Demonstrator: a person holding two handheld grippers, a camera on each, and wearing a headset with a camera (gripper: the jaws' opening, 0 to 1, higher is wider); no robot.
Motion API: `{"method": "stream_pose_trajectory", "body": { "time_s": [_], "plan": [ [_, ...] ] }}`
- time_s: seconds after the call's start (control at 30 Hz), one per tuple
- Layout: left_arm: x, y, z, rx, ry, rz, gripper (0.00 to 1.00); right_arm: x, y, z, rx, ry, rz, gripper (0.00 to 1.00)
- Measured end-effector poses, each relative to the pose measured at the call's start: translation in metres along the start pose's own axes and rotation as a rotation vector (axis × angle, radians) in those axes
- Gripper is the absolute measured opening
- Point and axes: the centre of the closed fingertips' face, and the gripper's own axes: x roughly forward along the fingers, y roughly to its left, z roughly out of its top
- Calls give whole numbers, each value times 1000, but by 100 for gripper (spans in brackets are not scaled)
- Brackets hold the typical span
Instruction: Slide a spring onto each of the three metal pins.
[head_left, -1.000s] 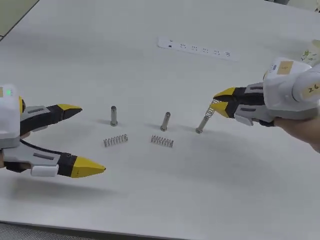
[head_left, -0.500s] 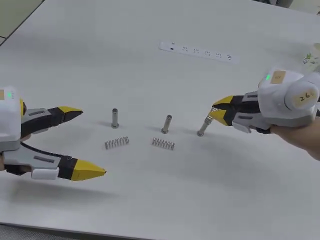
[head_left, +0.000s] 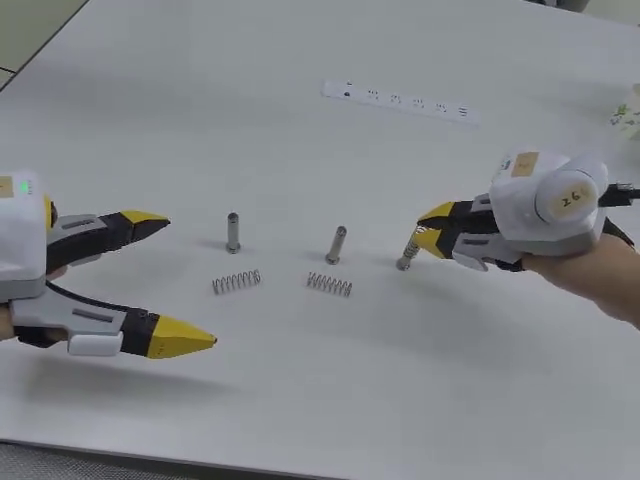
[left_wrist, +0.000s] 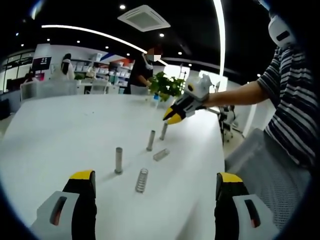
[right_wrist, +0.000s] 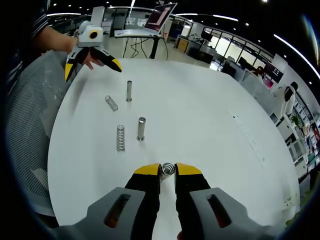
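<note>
Three metal pins stand in a row on the white table: left pin (head_left: 233, 232), middle pin (head_left: 337, 245), right pin (head_left: 407, 258), which leans. My right gripper (head_left: 428, 232) is shut on a spring (right_wrist: 167, 170) at the top of the right pin. Two loose springs lie flat in front of the other pins, one (head_left: 236, 282) by the left pin and one (head_left: 328, 285) by the middle pin. My left gripper (head_left: 175, 280) hovers open at the left, away from the pins, with nothing between its jaws. From the left gripper view the pins (left_wrist: 119, 160) line up ahead.
A white power strip (head_left: 405, 101) lies at the far side of the table. The table's front edge (head_left: 200, 455) runs close below the left gripper. A person's sleeve (left_wrist: 290, 100) and a mesh chair show at the right of the left gripper view.
The right gripper has come lower and a little left along the leaning right pin, carrying the spring down onto it. The left gripper has stayed put and open.
</note>
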Motion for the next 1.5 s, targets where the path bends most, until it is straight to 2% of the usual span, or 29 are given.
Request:
{"method": "stream_pose_trajectory", "body": {
  "time_s": [0.43, 0.63, 0.73, 0.8, 1.0, 1.27, 1.5],
  "plan": [
    [-2, 5, 3, 10, 3, 4, 97, 11, 7, -15, 3, 43, 12, 8],
    [-1, 5, 4, 12, 7, 0, 97, 10, 4, -14, 28, 29, 4, 9],
    [-1, 5, 6, 14, 7, -2, 97, 7, 0, -9, 35, 7, -14, 13],
    [-1, 5, 7, 18, 6, -1, 97, 3, -1, -3, 59, -22, -17, 13],
    [-1, 7, 12, 26, 5, -4, 96, -9, -1, 10, 70, -67, -37, 14],
    [1, 7, 15, 38, 11, -13, 96, -19, 13, 22, 77, -116, -33, 13],
    [2, 6, 15, 40, 14, -18, 95, -19, 29, 26, 80, -135, -10, 12]
  ]
}}
